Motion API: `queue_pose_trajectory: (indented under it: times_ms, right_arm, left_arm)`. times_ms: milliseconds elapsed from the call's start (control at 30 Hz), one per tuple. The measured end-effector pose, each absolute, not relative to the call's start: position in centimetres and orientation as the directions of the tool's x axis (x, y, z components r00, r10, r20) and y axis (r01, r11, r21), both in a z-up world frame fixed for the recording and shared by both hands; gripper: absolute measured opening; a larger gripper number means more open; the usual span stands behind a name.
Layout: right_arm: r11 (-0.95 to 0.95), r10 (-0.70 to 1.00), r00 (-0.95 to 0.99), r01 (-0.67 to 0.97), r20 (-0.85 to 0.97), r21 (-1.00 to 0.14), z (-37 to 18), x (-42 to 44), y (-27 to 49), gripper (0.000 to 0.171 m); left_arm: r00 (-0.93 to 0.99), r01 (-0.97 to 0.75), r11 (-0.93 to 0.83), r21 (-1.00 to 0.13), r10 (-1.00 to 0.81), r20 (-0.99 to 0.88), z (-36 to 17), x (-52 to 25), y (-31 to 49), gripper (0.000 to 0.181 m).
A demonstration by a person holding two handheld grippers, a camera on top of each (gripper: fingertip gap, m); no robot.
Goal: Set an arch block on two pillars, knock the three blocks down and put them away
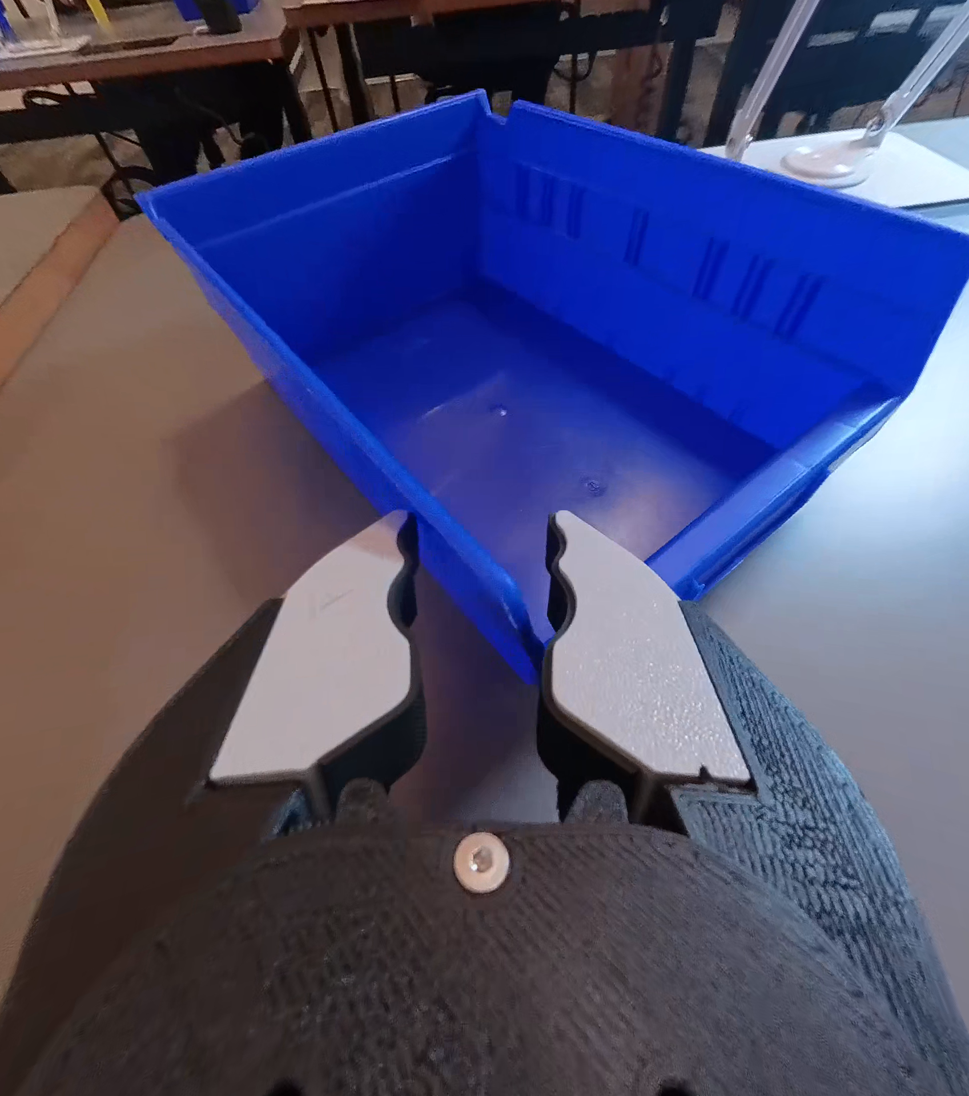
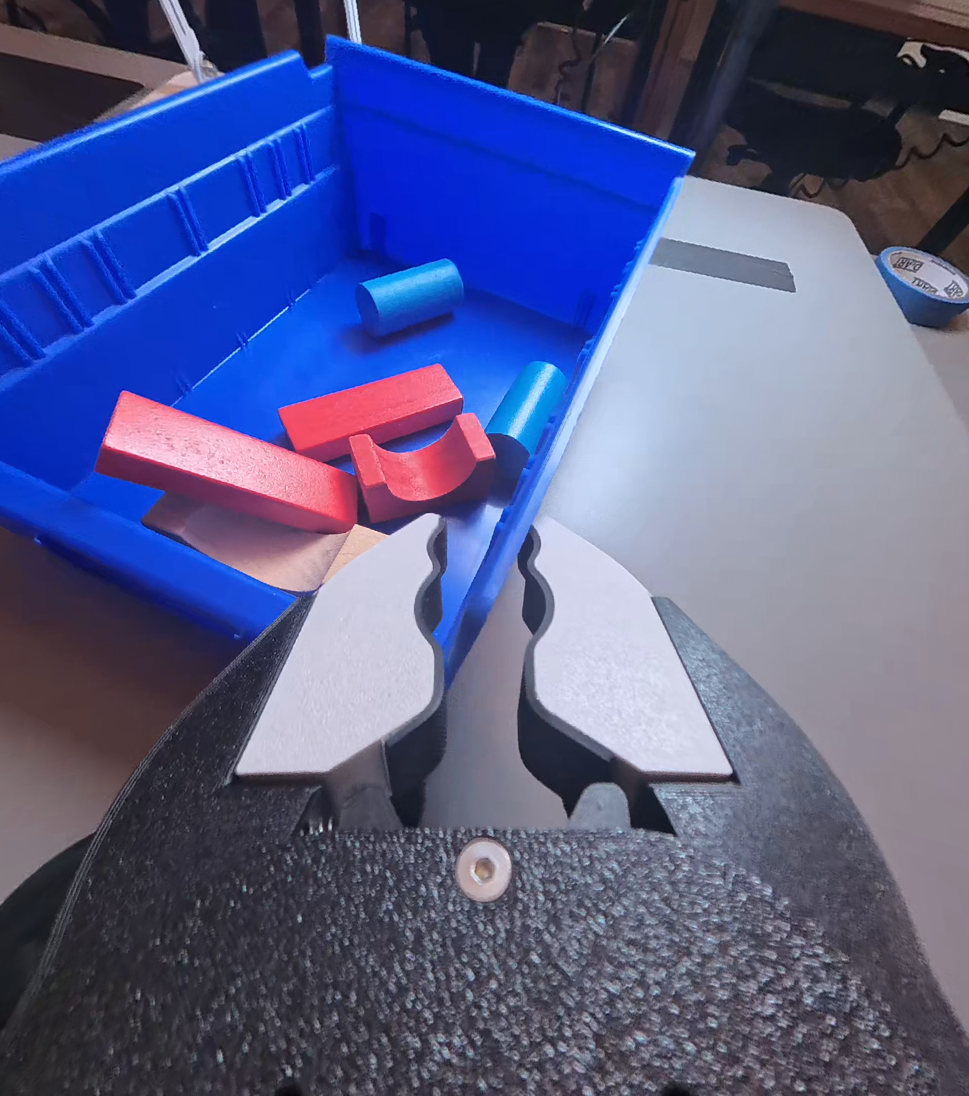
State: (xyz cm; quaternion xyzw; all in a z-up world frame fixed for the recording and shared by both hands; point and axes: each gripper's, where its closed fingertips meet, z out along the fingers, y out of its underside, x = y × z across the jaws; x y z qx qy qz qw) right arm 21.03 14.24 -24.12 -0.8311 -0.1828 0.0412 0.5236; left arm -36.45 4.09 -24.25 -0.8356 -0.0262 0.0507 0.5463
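Right gripper [image 2: 482, 557], parted and empty, is held at a blue bin's [image 2: 132, 196] near corner; the red arch block [image 2: 422, 465] lies just ahead-left, with blue cylinders [image 2: 410, 295] beyond. Left gripper [image 1: 479, 548], likewise parted, faces an empty bin [image 1: 351, 249].

The left wrist view's bin [image 1: 321, 261] sits on the table [image 1: 114, 534], a lamp base [image 1: 861, 172] behind it to the right. The right wrist view's bin [image 2: 499, 196] holds an arch block [image 2: 422, 468] between a flat bar [image 2: 369, 409] behind, a cylinder [image 2: 529, 403] to its right and a wedge block [image 2: 221, 462] to its left. A second cylinder [image 2: 410, 293] lies farther back. A tape roll [image 2: 924, 284] sits right of the bin.
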Motion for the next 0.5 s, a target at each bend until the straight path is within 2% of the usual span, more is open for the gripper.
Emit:
queue_pose_trajectory:
  times_ms: [100, 333, 500]
  right_arm:
    - [-0.388, 0.342, 0.932, 0.258, 0.122, -0.885, -24.1, 21.5, 14.3, 0.016]
    - [-0.389, 0.329, 0.939, 0.233, 0.101, -0.891, -24.1, 22.5, 14.8, 0.007]
    - [-0.385, 0.333, 0.938, 0.231, 0.099, -0.894, -24.0, 22.6, 14.9, 0.007]
  left_arm:
    - [0.999, 0.002, -0.385, -0.923, 0.033, -0.012, -24.2, -35.3, 4.5, 0.037]
    - [0.98, -0.163, -0.388, -0.907, -0.169, -0.104, -24.3, -30.2, 6.7, 0.022]
    - [0.982, -0.124, -0.366, -0.922, -0.177, -0.062, -24.4, -26.0, 10.0, 0.008]
